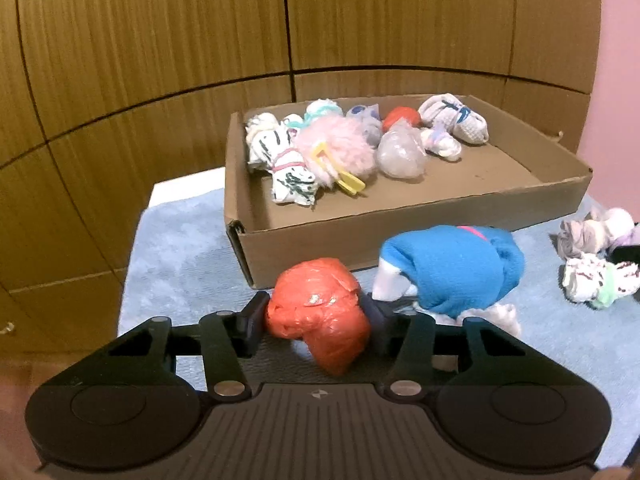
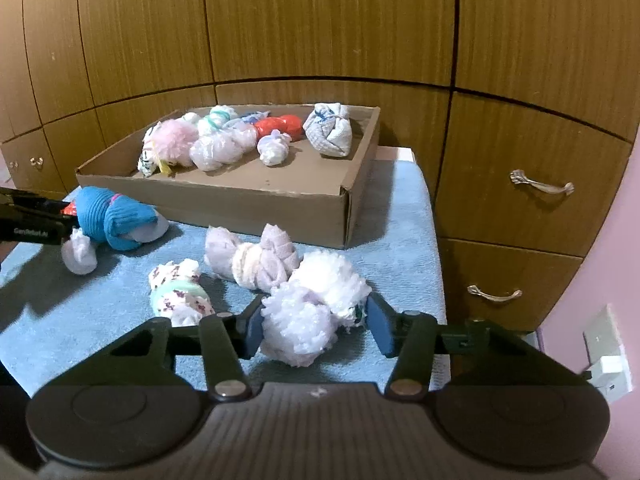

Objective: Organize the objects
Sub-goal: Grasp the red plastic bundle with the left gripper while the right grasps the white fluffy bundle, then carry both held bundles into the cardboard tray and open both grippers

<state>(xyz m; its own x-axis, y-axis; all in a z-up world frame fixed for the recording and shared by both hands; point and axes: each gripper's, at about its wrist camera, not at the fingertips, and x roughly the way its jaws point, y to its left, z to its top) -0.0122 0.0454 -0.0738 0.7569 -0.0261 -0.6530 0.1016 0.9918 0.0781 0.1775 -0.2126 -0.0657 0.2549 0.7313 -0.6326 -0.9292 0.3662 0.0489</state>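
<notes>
Two claws hold bundles near the worktop's front edge: my left claw (image 1: 316, 320) clamps the red bundle (image 1: 320, 320), my right claw (image 2: 316, 326) pinches the fluffy white bundle (image 2: 312, 312), both bound, I judge, for the cardboard box (image 1: 400, 216).

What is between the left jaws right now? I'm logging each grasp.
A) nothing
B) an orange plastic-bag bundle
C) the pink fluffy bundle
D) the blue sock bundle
B: the left gripper has its jaws pressed on both sides of the orange plastic-bag bundle, in front of the cardboard box.
</notes>
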